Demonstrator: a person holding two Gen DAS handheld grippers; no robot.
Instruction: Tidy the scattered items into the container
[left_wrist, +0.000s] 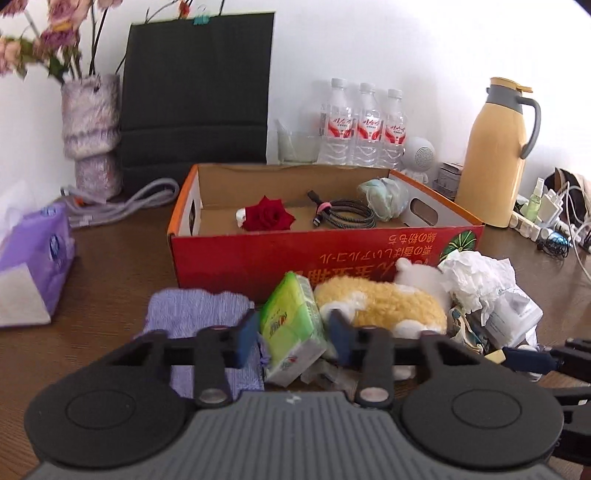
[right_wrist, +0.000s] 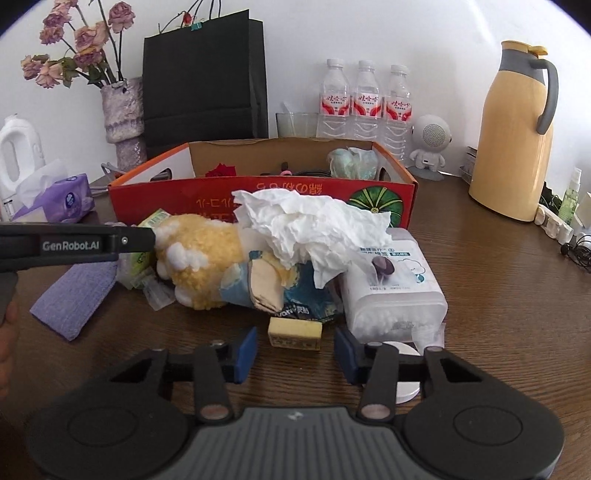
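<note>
The red cardboard box (left_wrist: 325, 254) (right_wrist: 155, 201) holds a red rose (left_wrist: 266, 214), a coiled cable (left_wrist: 345, 216) and a pale green bundle (left_wrist: 384, 195). In front lies a pile: a green tissue pack (left_wrist: 291, 325), a yellow plush toy (left_wrist: 380, 301) (right_wrist: 207, 254), crumpled white tissue (right_wrist: 303, 225), a cotton swab box (right_wrist: 395, 291), a blue snack bag (right_wrist: 295, 299), a purple cloth (left_wrist: 192, 317) (right_wrist: 74, 299) and a small yellow block (right_wrist: 294, 333). My left gripper (left_wrist: 293, 338) is open, its fingers on either side of the tissue pack. My right gripper (right_wrist: 295, 349) is open just before the yellow block.
A purple tissue box (left_wrist: 33, 266), a vase of dried flowers (left_wrist: 92, 136), a black paper bag (left_wrist: 195, 99), three water bottles (left_wrist: 365, 125), a white speaker figure (right_wrist: 430, 144) and a yellow thermos (right_wrist: 513, 133) stand behind. Chargers and cables (left_wrist: 554, 221) lie at far right.
</note>
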